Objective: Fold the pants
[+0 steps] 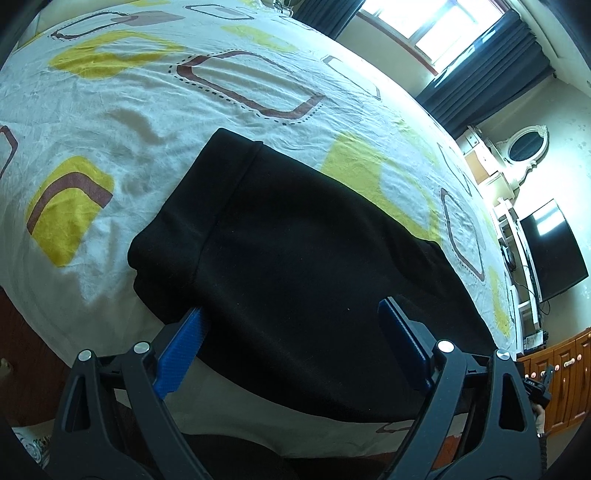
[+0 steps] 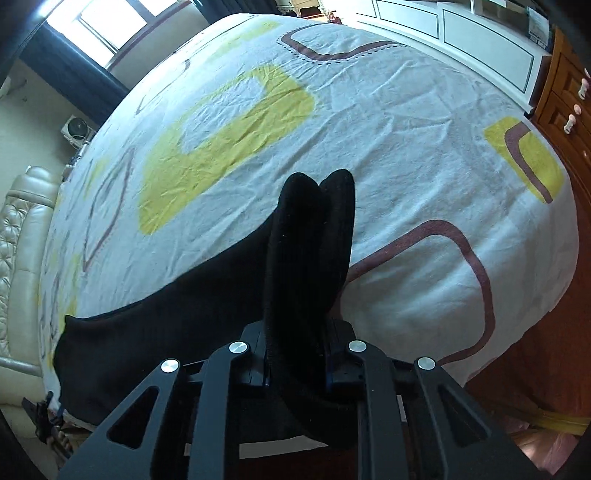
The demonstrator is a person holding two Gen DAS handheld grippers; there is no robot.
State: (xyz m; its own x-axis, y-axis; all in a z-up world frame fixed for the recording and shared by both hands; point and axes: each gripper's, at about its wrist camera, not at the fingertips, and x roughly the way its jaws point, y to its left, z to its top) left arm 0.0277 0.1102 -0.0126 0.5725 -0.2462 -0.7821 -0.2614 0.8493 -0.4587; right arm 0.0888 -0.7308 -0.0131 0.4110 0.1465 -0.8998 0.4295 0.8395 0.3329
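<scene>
Black pants lie folded on the patterned bedsheet, near the bed's front edge. My left gripper is open just above them, its blue fingers wide apart on either side of the cloth. In the right wrist view, my right gripper is shut on a thick bunched fold of the pants, which sticks up between the jaws. The rest of the black cloth trails to the left over the sheet.
The bed is covered by a white sheet with yellow and brown shapes. A TV and wooden cabinets stand to the right. A padded headboard is at the left, and white drawers and a window are beyond.
</scene>
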